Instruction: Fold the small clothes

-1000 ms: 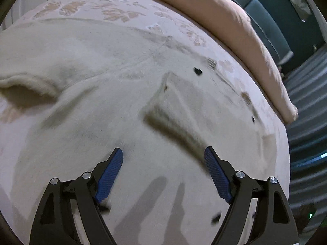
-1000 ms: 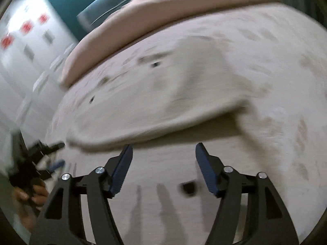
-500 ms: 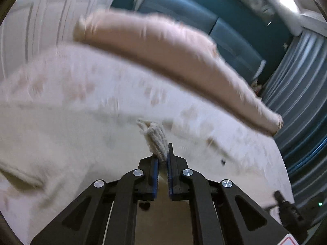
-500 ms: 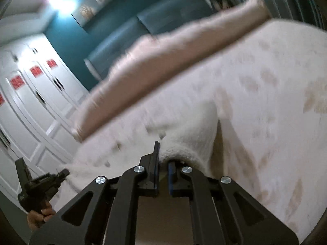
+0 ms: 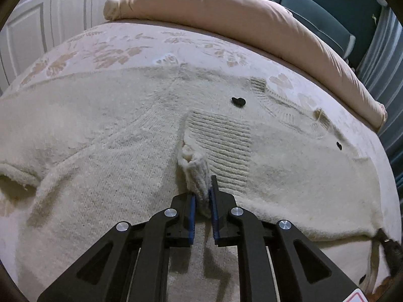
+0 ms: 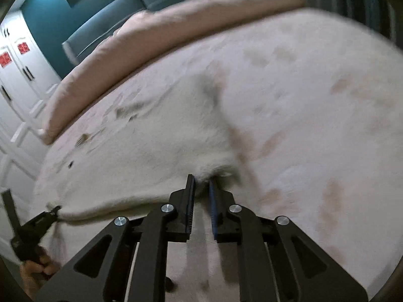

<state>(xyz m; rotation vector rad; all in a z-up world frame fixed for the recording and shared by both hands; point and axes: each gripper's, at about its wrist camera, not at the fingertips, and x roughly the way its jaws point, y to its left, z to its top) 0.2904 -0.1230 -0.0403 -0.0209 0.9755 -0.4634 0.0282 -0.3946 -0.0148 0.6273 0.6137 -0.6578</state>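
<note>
Cream knitted sweater [image 5: 126, 136] lies flat on the bed [image 5: 105, 47]. My left gripper [image 5: 201, 201] pinches its hem, and my right gripper [image 6: 201, 191] pinches the other corner. I should lift both evenly, keeping the edge tight, so the fold lands straight.

Both tools, wide open a second ago, now pinch the fluffy cream knitted cardigan [image 5: 131, 136]: left tool [image 5: 201, 201] its ribbed edge, right tool [image 6: 201, 188] seemingly its hem.
</note>
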